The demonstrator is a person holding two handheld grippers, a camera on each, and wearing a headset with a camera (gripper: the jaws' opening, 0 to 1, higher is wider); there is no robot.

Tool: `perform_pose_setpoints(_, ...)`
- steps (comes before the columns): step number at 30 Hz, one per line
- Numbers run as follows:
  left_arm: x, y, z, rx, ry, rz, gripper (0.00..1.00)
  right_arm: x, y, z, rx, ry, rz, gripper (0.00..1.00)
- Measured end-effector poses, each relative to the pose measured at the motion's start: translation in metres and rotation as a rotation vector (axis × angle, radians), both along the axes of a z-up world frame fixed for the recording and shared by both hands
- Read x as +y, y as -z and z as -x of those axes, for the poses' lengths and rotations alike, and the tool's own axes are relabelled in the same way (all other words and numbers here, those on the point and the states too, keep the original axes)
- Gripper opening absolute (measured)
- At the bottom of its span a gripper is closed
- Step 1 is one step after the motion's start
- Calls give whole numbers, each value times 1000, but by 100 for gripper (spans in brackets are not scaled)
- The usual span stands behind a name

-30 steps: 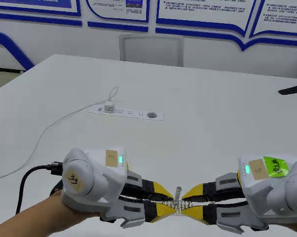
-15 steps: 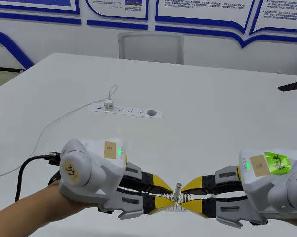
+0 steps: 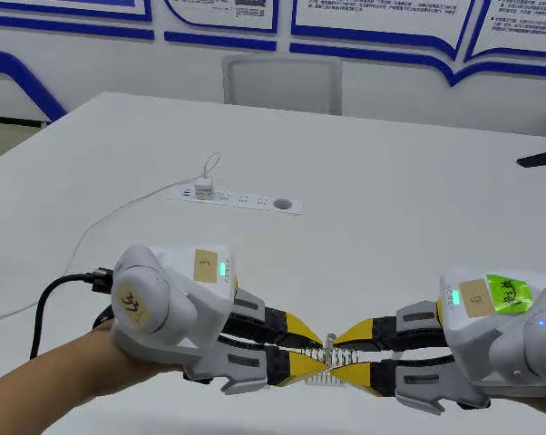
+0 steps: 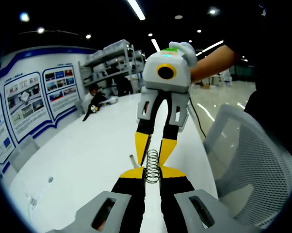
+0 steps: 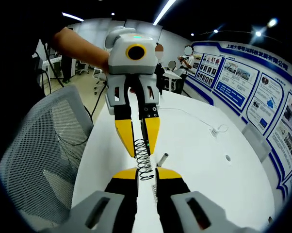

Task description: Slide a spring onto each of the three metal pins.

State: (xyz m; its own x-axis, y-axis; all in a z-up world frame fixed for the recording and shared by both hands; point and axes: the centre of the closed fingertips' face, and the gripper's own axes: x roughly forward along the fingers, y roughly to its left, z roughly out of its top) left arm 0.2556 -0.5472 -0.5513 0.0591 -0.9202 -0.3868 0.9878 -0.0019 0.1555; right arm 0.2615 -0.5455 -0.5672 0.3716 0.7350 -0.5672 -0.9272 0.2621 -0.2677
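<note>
Both pairs of yellow-tipped jaws are clenched on 1 small coiled steel spring (image 4: pixel 152 165): the left gripper (image 4: pixel 152 173) pinches one end and the right gripper (image 5: pixel 145 173) the other, low over the white table (image 3: pixel 391 208). The short upright grey metal pin (image 5: pixel 161 158) stands just beside the coil, not inside it. Less of the pin shows above the jaw tips than 1 s ago, so the spring has probably been raised towards the pin's top; threading is not yet done.

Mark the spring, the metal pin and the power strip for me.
spring (image 4: pixel 152 166), left gripper view, on its middle coils.
metal pin (image 5: pixel 161 159), right gripper view, on the middle of its shaft.
power strip (image 3: pixel 241 198), head view, on its white top face.
</note>
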Motion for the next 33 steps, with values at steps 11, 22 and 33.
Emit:
perform_pose_setpoints(11, 1, 5, 4, -18, 26, -26, 9, 0, -2, 8, 50, -8, -31, 11)
perform_pose_setpoints(22, -3, 5, 3, -27, 33, -33, 9, 0, -13, 10, 56, -18, -64, 11)
perform_pose_setpoints(33, -3, 10, 2, -42, 30, -53, 9, 13, -30, 11, 72, -32, -158, 11)
